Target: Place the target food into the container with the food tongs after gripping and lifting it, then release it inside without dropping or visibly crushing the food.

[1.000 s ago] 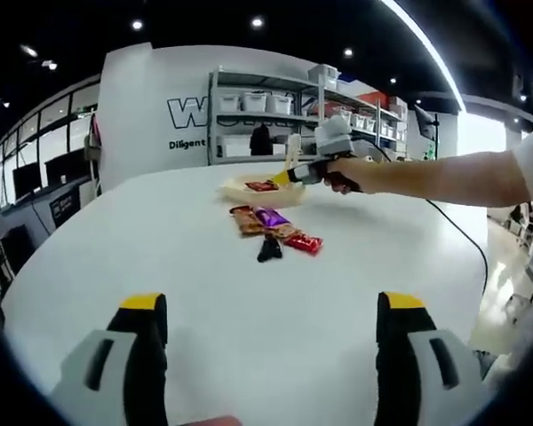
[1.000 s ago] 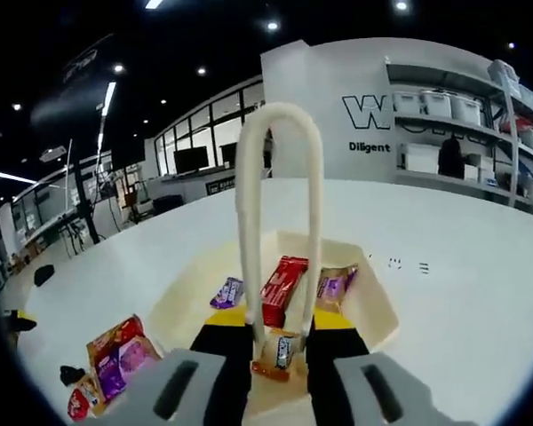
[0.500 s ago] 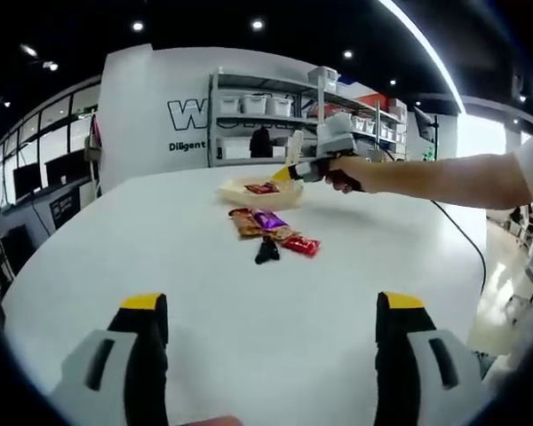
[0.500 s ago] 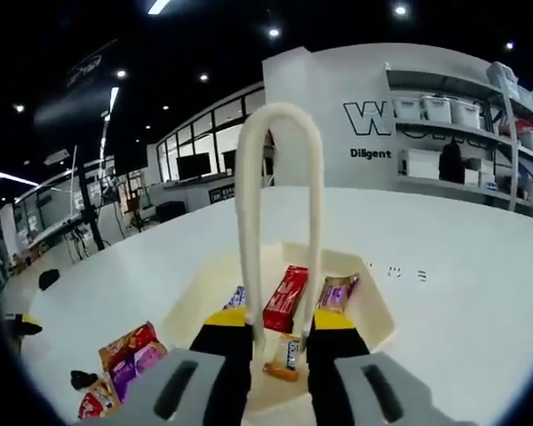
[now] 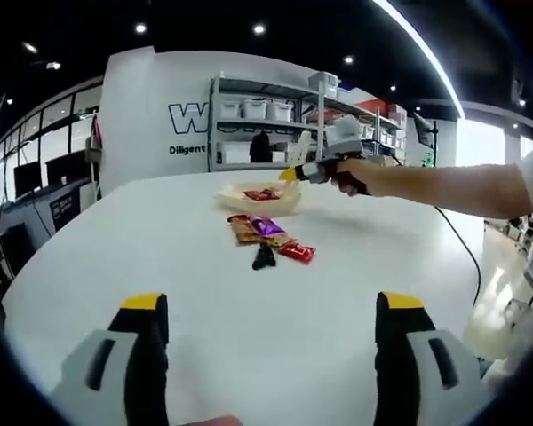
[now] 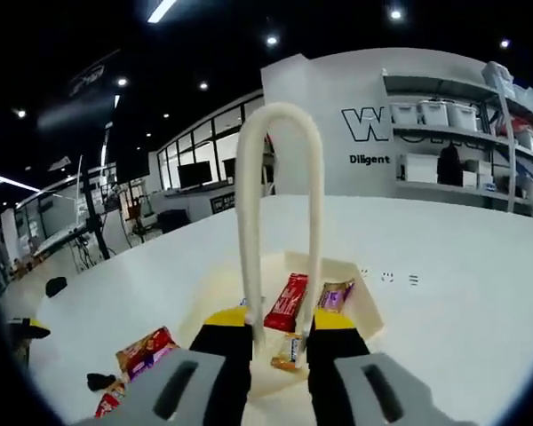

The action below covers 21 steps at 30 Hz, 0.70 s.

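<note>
Right hand-held gripper (image 6: pixel 280 333) clamped on food tongs (image 6: pixel 279 222), above container (image 6: pixel 360 306); bars inside; release step judged complete. Left hand-held gripper (image 5: pixel 271 328) wide open, empty. Next: fetch wrapped snack (image 5: pixel 298 252) from bench (image 5: pixel 249 319).

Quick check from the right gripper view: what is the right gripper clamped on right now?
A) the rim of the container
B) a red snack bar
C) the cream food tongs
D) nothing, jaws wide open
C: the right gripper has its jaws closed around the cream food tongs, whose loop rises above the container; the red snack bar lies inside the container, not in the jaws.
</note>
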Each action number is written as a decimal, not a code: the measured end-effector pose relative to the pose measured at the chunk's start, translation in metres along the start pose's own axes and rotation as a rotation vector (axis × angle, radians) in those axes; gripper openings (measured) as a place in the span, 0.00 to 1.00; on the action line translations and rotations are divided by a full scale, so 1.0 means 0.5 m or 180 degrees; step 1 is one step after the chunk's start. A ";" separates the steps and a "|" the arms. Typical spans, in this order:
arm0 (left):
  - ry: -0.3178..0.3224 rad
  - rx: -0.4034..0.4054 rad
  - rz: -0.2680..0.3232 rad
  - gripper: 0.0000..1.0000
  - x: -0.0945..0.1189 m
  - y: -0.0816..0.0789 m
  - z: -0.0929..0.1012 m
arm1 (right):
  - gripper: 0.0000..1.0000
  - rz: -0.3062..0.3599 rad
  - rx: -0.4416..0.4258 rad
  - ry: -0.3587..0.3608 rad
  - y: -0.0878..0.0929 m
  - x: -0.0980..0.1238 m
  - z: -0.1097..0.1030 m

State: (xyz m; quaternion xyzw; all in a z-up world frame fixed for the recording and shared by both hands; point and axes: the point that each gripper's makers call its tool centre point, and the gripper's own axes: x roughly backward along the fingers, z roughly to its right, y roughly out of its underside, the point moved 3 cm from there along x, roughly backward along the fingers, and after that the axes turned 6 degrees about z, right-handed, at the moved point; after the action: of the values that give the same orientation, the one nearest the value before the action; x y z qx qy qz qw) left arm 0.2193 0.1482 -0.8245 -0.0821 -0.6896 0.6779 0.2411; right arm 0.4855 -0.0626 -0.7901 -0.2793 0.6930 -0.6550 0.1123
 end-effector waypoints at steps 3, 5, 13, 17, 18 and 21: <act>0.0001 -0.0020 0.0011 0.95 0.002 -0.002 0.003 | 0.16 0.0022 -0.0084 -0.0037 -0.012 0.010 -0.010; 0.0013 -0.0021 0.0019 0.95 0.003 -0.004 0.006 | 0.16 0.0032 -0.0060 -0.0062 -0.021 0.018 -0.020; 0.0049 -0.0061 0.0046 0.95 0.011 -0.013 0.022 | 0.17 0.0074 -0.0028 -0.0135 -0.041 0.044 -0.054; 0.0061 -0.0069 0.0073 0.95 0.019 -0.019 0.027 | 0.17 0.0078 -0.0030 -0.0177 -0.041 0.055 -0.075; 0.0063 -0.0068 0.0077 0.95 0.020 -0.020 0.028 | 0.17 0.0079 -0.0028 -0.0185 -0.041 0.056 -0.078; 0.0055 -0.0097 0.0074 0.95 0.025 -0.022 0.028 | 0.17 0.0089 0.0018 -0.0217 -0.045 0.064 -0.097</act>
State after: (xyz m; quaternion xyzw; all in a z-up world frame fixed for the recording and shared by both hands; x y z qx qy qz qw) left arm 0.2044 0.1403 -0.8106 -0.0996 -0.6968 0.6693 0.2380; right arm 0.4395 -0.0382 -0.7560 -0.2915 0.6908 -0.6454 0.1458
